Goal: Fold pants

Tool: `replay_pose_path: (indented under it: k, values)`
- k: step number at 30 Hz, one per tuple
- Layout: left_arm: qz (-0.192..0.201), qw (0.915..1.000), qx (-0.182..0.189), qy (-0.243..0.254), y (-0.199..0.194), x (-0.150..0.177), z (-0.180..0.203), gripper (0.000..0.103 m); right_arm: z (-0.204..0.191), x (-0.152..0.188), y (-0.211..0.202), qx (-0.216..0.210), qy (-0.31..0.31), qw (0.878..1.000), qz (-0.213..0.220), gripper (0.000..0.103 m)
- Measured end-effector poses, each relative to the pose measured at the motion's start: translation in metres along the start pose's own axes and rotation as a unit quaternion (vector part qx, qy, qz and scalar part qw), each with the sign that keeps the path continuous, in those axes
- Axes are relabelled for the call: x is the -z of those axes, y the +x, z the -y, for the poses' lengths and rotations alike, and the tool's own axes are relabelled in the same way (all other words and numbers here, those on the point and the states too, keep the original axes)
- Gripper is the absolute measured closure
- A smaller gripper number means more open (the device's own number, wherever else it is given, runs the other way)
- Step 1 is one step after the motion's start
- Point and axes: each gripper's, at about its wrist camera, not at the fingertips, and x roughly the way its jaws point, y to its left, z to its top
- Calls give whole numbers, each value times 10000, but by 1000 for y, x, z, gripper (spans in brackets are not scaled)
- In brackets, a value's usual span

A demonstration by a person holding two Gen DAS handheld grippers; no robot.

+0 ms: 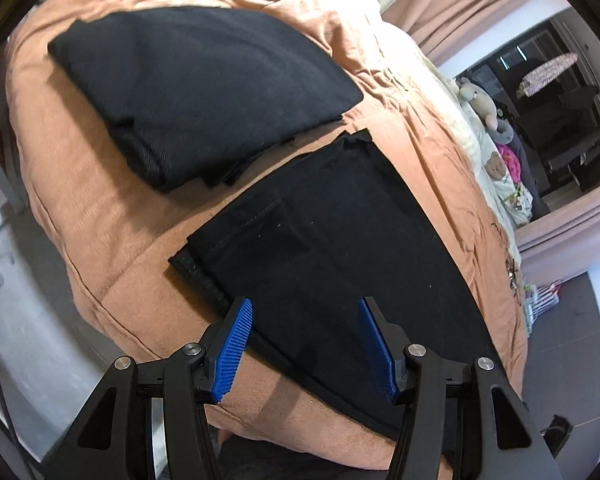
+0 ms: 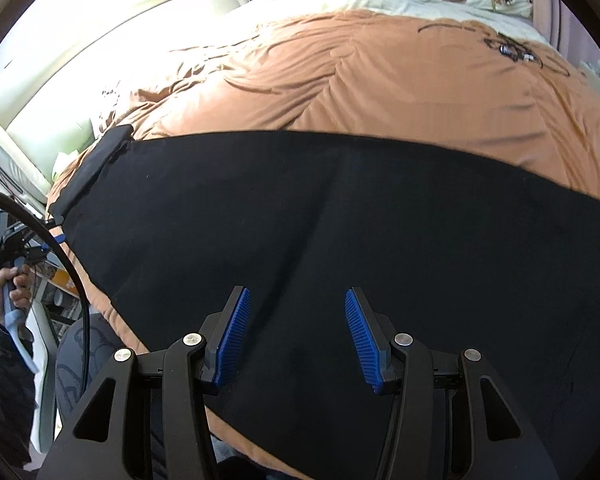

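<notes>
Left gripper point(image 1: 306, 312): black linkage arms, blue ribbed pads, jaws standing moderately apart with nothing between them. It hangs above the near left edge of the black pants point(image 1: 320, 248), tilted down toward the cloth; contact is not evident.

Right gripper point(image 2: 298, 304): same build, jaws likewise apart and empty, poised over the broad dark middle of the pants, pads clear of the fabric as far as the fisheye view allows.

Pants: one pair, black, laid flat across the near part of the bed, running left to right. Pocket stitching shows in the left wrist view; a thick band, probably the waistband point(image 2: 96, 160), lies at the far left end in the right wrist view. No fold yet made in this pair, by the look of it.

Folded black garment point(image 1: 204, 88): already stacked, lying further back and to the left, just beside the flat pair but apart from it.

Orange quilt point(image 2: 380, 76): soft, rumpled, bears both garments. Pillows and plush toys point(image 1: 484, 100) at the far end.

Person's hand point(image 2: 14, 288): seen at the left edge of the right wrist view, gripping the other tool's handle.

Risks, as judged:
- Pads closing deep could pinch quilt along with cloth, dragging the bedding.
- Pinching only the top layer would let the lower leg lag and skew the fold.
- Black on black hides seams and edges, so a grasp may land off the hem.
- Uneven lift between the two tools would wrinkle the pair.
</notes>
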Motion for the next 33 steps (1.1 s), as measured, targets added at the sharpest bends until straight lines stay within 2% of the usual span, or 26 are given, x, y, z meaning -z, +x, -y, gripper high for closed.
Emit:
replay_pose_path:
  k: [12, 13, 25, 33]
  values:
    - [-139, 9992, -103, -356, 2, 9, -21, 46, -3, 3, 13, -74, 149, 9998, -144, 55]
    - [-147, 9988, -25, -469, 2, 10, -26, 46, -3, 3, 15, -81, 166, 9997, -165, 55]
    - [153, 9970, 262, -716, -23, 3, -30, 47, 1, 5, 19, -102, 277, 9994, -156, 55]
    - [161, 9949, 252, -961, -6, 0, -35, 47, 2, 9, 19, -136, 328, 9992, -162, 55]
